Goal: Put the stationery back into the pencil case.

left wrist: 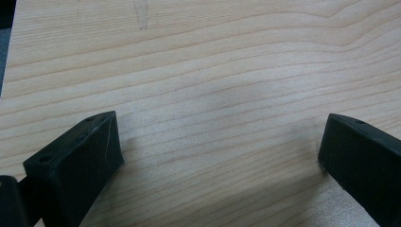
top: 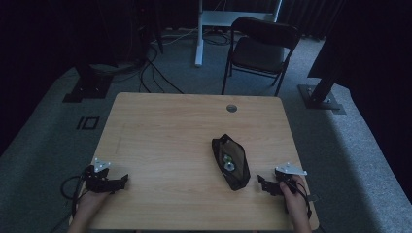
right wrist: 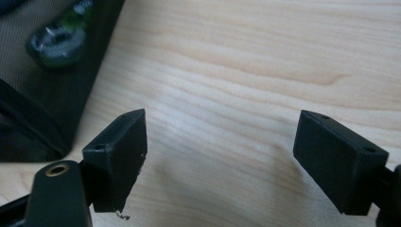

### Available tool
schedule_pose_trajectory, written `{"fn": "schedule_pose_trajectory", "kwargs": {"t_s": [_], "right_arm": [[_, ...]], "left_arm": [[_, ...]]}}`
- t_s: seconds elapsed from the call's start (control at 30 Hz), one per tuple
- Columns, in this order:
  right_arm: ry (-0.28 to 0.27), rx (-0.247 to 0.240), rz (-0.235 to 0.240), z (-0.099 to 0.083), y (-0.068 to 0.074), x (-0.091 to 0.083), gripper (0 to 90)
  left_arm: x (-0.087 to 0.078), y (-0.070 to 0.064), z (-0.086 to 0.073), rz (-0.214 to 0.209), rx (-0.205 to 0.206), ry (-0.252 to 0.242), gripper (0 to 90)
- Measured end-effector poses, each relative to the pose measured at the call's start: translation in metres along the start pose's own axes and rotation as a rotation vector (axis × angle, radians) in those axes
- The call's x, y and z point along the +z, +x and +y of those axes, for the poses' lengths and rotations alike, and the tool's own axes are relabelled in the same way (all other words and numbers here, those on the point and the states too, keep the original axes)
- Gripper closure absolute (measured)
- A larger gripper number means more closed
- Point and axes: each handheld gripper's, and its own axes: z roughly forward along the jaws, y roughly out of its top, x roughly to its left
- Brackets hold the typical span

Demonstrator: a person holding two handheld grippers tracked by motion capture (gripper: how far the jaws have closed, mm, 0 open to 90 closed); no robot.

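- Currently, a black pouch (top: 231,161) is lying on the wooden table (top: 160,141), right of centre and slanted, with its near end pointing toward the person's right side.
- Its top is standing open, and a small greenish, shiny item (top: 227,163) is showing inside; what that item is cannot be told.
- Over at the near left corner, the left gripper (top: 121,182) is resting low on the table, held in the person's left hand (top: 91,201), well apart from the pouch.
- Its jaws are standing wide apart with nothing between them; in the left gripper view bare wood grain is lying under the left gripper (left wrist: 220,151).
- At the near right edge, the right gripper (top: 262,184) is sitting just beside the pouch's near end, not touching it, held in the person's right hand (top: 295,204).
- Its jaws are likewise spread and holding nothing; in the right gripper view the pouch (right wrist: 47,71) is showing at the upper left, beyond the right gripper (right wrist: 220,151).
- Beyond the table, a dark folding chair (top: 260,48) is standing on the grey carpet.
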Motion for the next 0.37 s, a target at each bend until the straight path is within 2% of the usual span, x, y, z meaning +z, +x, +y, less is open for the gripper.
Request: {"fn": "schedule_pose_trajectory", "kwargs": {"t_s": [0.17,0.37], "right_arm": [[0.015,-0.013,-0.009,0.0003,0.0009,0.0014,18.0],[0.021,-0.006,-0.007,0.0004,0.0004,0.0017,17.9]], "left_arm": [[0.0,0.0,0.0,0.0,0.0,0.0,0.4],[0.0,0.0,0.0,0.0,0.0,-0.001,0.4]]}}
